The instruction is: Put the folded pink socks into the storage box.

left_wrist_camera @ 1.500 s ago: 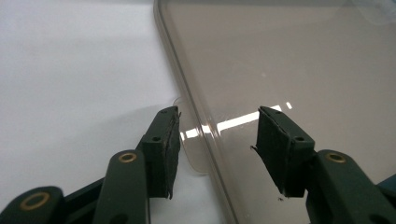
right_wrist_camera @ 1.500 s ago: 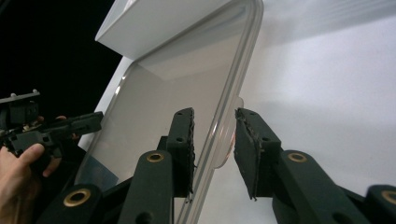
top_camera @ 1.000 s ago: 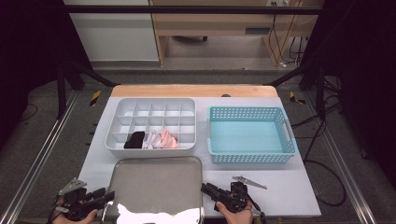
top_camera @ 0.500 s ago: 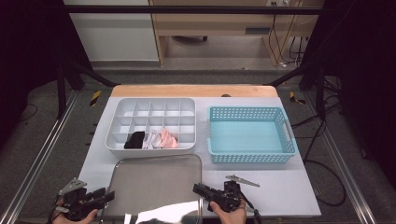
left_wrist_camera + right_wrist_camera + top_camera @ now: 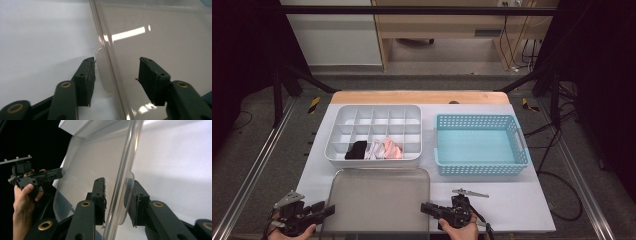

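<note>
High view is showing the clear lid (image 5: 379, 200) lying at the table's (image 5: 522, 205) 6 o'clock edge, the left gripper (image 5: 324, 212) straddling its 9 o'clock tab with jaws spread and having just been opening, while the right gripper (image 5: 428, 207) is bracketing the 3 o'clock tab, seemingly for a level two-handed lift.

A clear plastic lid (image 5: 379, 200) with rounded corners and a small tab on each side edge is laid flat on the white table (image 5: 512, 205), just before the white divided box (image 5: 374, 134).
</note>
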Demonstrator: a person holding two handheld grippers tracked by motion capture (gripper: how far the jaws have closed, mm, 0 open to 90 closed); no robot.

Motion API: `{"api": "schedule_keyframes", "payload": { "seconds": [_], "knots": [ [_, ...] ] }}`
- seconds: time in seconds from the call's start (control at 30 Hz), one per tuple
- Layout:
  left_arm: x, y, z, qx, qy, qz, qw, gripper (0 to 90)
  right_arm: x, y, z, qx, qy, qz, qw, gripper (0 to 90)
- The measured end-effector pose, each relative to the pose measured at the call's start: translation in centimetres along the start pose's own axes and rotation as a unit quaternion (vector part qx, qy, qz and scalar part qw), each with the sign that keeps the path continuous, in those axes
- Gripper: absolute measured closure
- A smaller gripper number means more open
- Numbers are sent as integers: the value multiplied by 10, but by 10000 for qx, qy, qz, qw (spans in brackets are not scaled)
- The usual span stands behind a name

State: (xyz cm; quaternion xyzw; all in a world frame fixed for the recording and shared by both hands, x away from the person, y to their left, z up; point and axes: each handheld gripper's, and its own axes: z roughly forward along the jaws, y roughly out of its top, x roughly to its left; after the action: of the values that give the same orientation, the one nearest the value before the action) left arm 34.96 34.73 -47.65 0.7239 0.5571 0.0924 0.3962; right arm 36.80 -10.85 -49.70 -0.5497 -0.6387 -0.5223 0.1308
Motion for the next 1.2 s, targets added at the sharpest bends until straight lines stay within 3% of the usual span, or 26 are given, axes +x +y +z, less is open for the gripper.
{"api": "schedule_keyframes", "payload": {
  "seconds": [0.43, 0.63, 0.87, 1.07, 1.2],
  "knots": [
    [4, 4, 2, 22, -164, 119, 9998, 372, 1, 1, -3, 213, -103, -173, 9996, 716],
    [5, 7, 5, 42, -355, 177, 9992, 337, 2, 3, -3, 236, -187, -319, 9990, 719],
    [3, 7, 6, 71, -396, 209, 9990, 408, 1, 4, -2, 234, -199, -315, 9990, 718],
    [1, 7, -7, -231, -351, 161, 9990, 507, 4, 6, -3, 245, -208, -277, 9991, 728],
    [-2, 9, -12, -316, -288, 188, 9989, 522, 9, 9, -6, 194, -212, -424, 9987, 730]
  ]
}}
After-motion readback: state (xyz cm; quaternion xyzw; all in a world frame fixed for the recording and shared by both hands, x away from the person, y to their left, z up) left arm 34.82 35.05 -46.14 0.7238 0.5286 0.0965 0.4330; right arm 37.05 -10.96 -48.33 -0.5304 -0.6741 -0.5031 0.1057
